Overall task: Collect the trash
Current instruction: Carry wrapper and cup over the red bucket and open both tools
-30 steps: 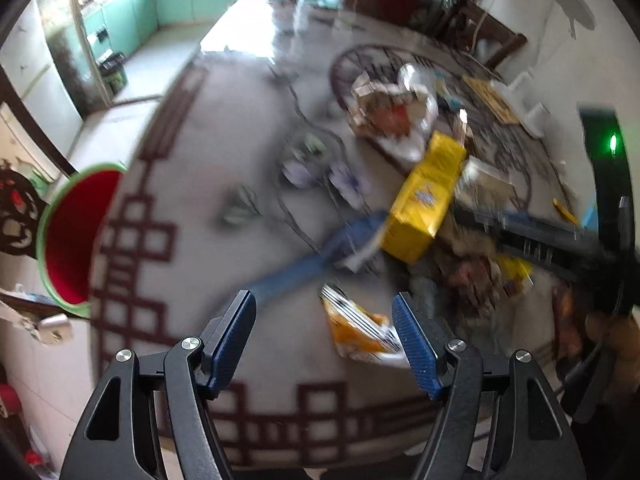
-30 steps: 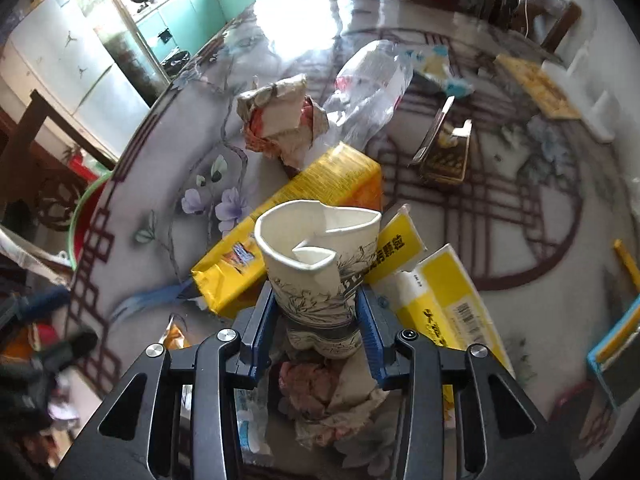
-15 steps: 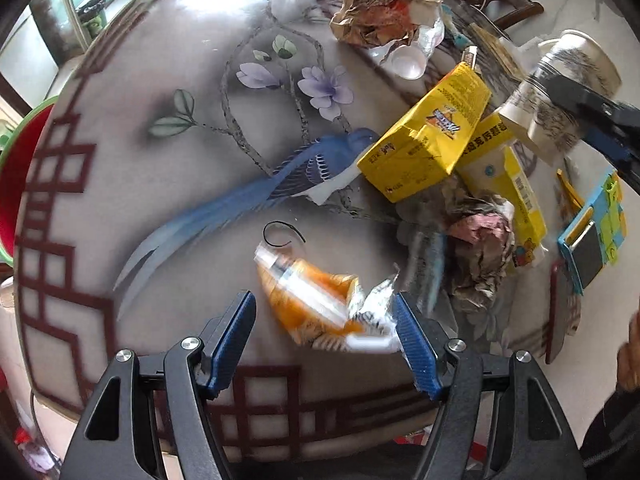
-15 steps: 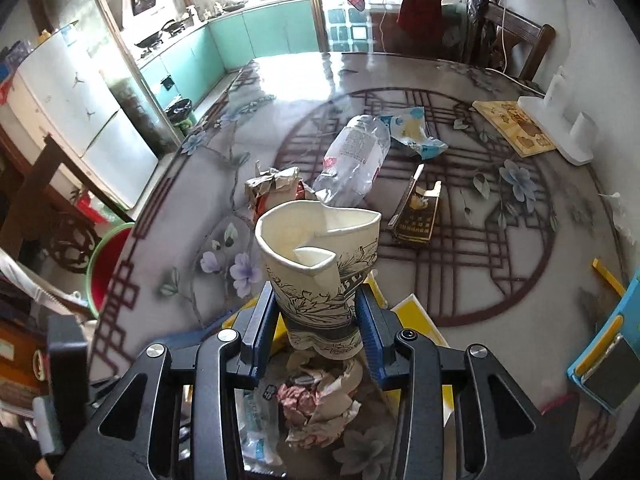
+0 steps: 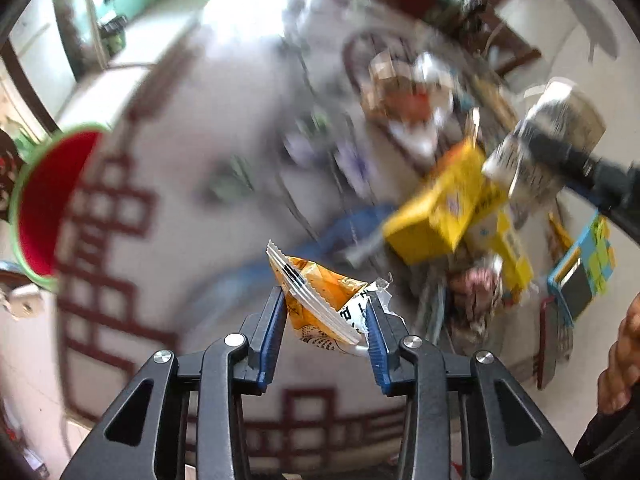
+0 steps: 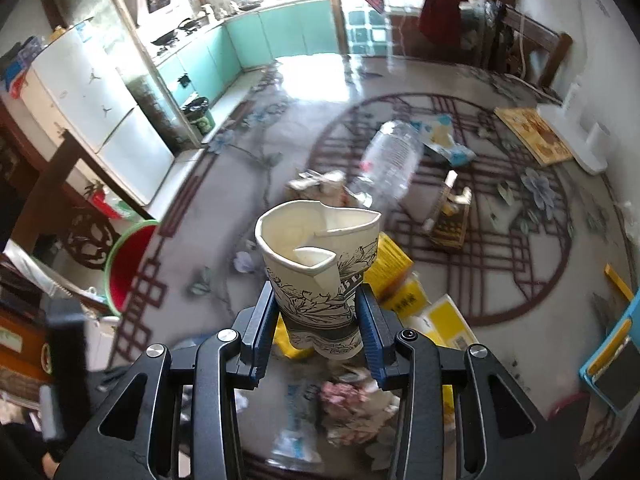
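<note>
Left gripper (image 5: 326, 316): jaws closing on the orange snack wrapper (image 5: 320, 300), both pads already touching it, so it reads as gripped for disposal. Right gripper (image 6: 318, 316) is clamped on the crumpled paper cup (image 6: 320, 264), held clear of the table (image 6: 224, 184). Beyond: yellow cartons (image 6: 400, 280), wadded paper, a plastic bottle (image 6: 394, 160) and a cigarette pack (image 6: 450, 216) lie uncollected. Red bin (image 5: 48, 204) with green rim stands off the table's left edge, likely the drop point.

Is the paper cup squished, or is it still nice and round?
Squished. The paper cup in the right hand-held gripper has a rim that is torn and folded inward, and its base is pinched between the pads.
</note>
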Action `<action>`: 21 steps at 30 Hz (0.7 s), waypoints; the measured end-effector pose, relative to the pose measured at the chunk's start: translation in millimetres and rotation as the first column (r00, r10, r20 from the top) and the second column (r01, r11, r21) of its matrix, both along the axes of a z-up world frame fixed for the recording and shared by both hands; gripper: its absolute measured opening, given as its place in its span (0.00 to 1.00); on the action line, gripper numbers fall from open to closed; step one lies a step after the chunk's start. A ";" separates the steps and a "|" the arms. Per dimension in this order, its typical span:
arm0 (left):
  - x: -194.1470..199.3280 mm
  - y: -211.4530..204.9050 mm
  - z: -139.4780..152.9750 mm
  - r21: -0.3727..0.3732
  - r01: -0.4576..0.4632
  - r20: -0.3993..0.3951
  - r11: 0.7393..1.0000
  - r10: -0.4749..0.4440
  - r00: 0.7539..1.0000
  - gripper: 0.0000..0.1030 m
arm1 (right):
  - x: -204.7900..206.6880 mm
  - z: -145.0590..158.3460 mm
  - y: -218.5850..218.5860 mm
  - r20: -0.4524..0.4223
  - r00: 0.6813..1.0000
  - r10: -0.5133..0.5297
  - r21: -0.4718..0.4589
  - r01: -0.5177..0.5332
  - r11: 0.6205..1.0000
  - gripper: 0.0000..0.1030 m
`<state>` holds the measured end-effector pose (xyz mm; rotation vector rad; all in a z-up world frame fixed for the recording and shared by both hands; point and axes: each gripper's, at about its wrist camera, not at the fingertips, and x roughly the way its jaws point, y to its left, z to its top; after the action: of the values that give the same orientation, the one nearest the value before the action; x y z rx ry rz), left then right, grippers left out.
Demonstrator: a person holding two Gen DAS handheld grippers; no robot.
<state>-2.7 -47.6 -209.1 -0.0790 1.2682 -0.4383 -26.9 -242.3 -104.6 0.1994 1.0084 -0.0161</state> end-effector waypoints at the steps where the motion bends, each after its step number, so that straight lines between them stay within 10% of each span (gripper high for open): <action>1: 3.3 7.3 8.6 0.003 -0.015 0.029 1.000 0.015 0.999 0.34 | 2.3 3.3 5.8 0.008 1.000 0.009 0.000 -0.009 1.000 0.36; 9: 27.4 64.0 60.2 0.017 -0.103 0.211 0.995 0.097 0.973 0.34 | 17.4 19.8 44.3 0.048 0.997 0.059 -0.013 -0.059 0.998 0.36; 21: 42.7 113.2 81.3 0.011 -0.127 0.266 0.992 0.119 0.956 0.34 | 35.4 30.0 89.8 0.066 0.994 0.083 -0.025 -0.081 0.996 0.36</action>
<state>39.9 65.5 -127.8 -0.0723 0.9988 -0.3116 8.6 -152.6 -74.6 0.1374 0.9486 0.0542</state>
